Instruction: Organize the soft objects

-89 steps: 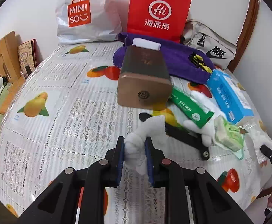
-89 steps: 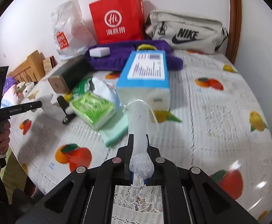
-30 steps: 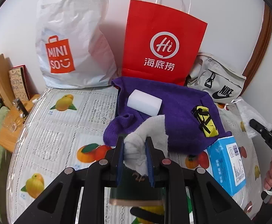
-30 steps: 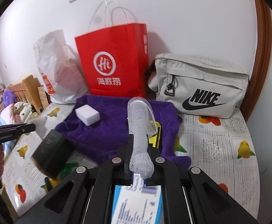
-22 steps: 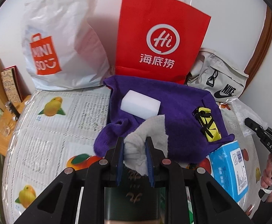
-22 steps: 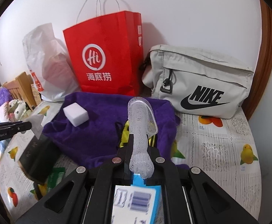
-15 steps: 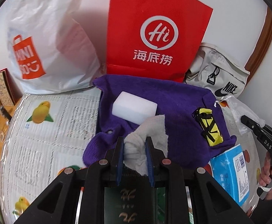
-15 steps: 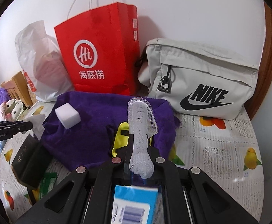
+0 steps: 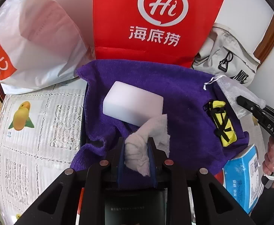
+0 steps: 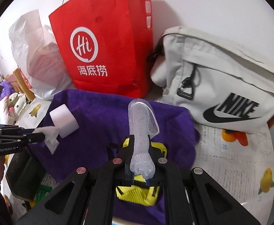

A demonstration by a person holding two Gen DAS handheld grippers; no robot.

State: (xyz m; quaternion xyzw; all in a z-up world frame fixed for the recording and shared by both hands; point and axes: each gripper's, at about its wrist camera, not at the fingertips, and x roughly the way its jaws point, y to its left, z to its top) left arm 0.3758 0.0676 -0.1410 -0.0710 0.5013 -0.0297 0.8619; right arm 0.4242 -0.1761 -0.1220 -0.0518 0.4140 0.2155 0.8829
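My left gripper (image 9: 137,146) is shut on a crumpled white cloth (image 9: 142,148) and hangs over the near edge of a purple towel (image 9: 183,93), just in front of a white sponge block (image 9: 131,105). My right gripper (image 10: 139,144) has a white mesh pouch (image 10: 140,123) standing up between its pads; its jaws are starting to open. Below it, a yellow and black soft item (image 10: 137,189) lies on the purple towel (image 10: 99,116). In the right wrist view the left gripper (image 10: 41,134) with its cloth (image 10: 51,136) sits beside the sponge block (image 10: 63,121).
A red paper bag (image 9: 155,18), a white plastic bag (image 9: 33,46) and a beige Nike bag (image 10: 221,93) stand against the wall behind the towel. A blue box (image 9: 242,178) and a dark box (image 9: 135,206) lie close below. The fruit-print tablecloth (image 9: 33,131) spreads left.
Both grippers have moved forward and down toward the purple towel, so the towel, sponge and bags look larger. Each still carries its piece.
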